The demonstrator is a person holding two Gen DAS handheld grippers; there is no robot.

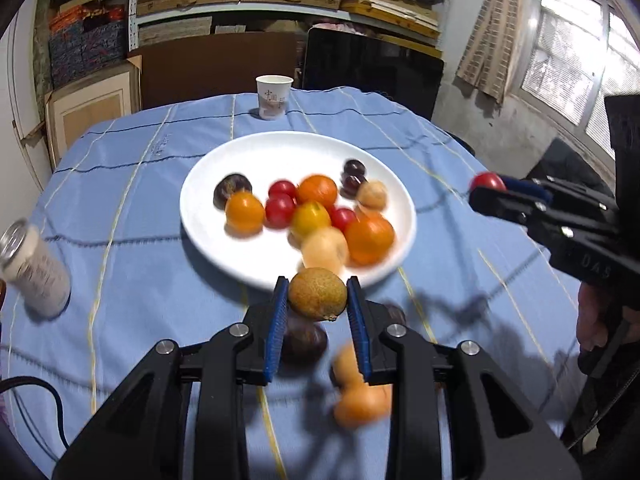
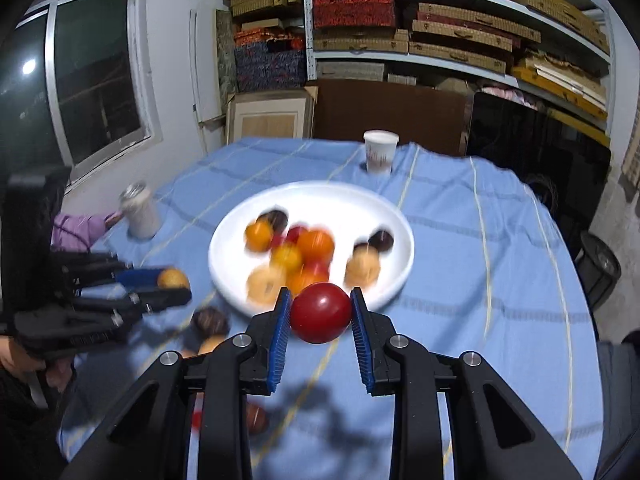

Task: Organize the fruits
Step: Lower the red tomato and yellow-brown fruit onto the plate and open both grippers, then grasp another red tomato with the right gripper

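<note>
A white plate [image 1: 208,224] on the blue tablecloth holds several fruits: orange, red, dark purple and tan ones. It also shows in the right wrist view [image 2: 320,196]. My left gripper [image 1: 318,294] is shut on a brownish-tan round fruit [image 1: 318,294], held above the cloth just before the plate's near rim. My right gripper [image 2: 320,312] is shut on a red tomato [image 2: 320,312], held above the plate's near edge. Loose fruits lie on the cloth below the left gripper: a dark purple one [image 1: 302,340] and orange-tan ones [image 1: 360,396].
A paper cup [image 1: 274,96] stands behind the plate. A white can [image 1: 34,268] stands at the left of the table. Shelves of boxes and a dark panel stand behind the table. A dark bin [image 2: 600,272] sits at the right of the table.
</note>
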